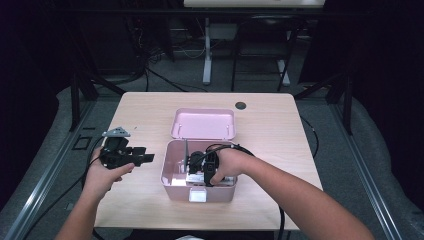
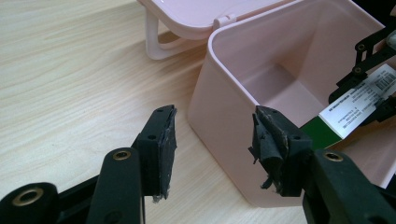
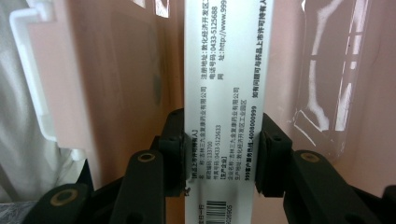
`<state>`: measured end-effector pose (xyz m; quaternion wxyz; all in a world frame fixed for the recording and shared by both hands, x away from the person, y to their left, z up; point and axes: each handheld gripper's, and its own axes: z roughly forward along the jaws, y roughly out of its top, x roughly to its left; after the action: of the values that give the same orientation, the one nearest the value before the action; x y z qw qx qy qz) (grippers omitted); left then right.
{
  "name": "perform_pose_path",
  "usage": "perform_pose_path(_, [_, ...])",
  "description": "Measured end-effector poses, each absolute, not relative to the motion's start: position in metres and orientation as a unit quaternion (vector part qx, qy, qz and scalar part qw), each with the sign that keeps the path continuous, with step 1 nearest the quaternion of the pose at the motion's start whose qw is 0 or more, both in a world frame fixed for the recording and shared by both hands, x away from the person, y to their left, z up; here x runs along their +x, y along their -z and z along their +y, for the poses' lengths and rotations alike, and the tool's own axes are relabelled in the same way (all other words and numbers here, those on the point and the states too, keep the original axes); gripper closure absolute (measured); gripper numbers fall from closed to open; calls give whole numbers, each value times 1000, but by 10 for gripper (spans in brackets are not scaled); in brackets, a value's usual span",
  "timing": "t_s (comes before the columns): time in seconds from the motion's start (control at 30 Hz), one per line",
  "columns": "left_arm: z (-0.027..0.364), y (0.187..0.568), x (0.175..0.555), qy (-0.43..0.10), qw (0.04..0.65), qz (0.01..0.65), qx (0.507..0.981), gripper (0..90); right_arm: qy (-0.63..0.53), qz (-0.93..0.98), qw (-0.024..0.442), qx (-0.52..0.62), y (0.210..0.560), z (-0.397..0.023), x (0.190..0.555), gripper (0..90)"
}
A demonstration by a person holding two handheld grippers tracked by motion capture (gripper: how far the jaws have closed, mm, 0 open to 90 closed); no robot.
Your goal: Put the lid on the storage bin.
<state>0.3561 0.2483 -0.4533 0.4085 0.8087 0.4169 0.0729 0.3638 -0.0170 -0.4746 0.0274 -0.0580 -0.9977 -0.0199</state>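
Count of items observed:

Hand-held grippers: two. The left hand-held gripper (image 1: 150, 158) is over the tabletop (image 1: 150, 112) beside the box; the right hand-held gripper (image 1: 194, 165) is inside the box. Each carries two black jaws.

Pink storage boxes (image 1: 172, 187): one, with one hinged lid (image 1: 203, 124), open and lying flat behind it.

White clasps on the box front (image 1: 197, 195): one.

White printed cartons (image 3: 223, 70): one, clamped between the right jaws; one barcode is visible on it.

Tabletops: one, with one dark round cable hole (image 1: 240, 105).

Persons' hands: two, one per gripper.
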Motion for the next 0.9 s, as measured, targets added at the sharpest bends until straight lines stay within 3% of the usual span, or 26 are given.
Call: perform_pose_path(0.9, [248,453,356,-74,406,412,812,495,36,-998,33,-49,468,-20,362,615])
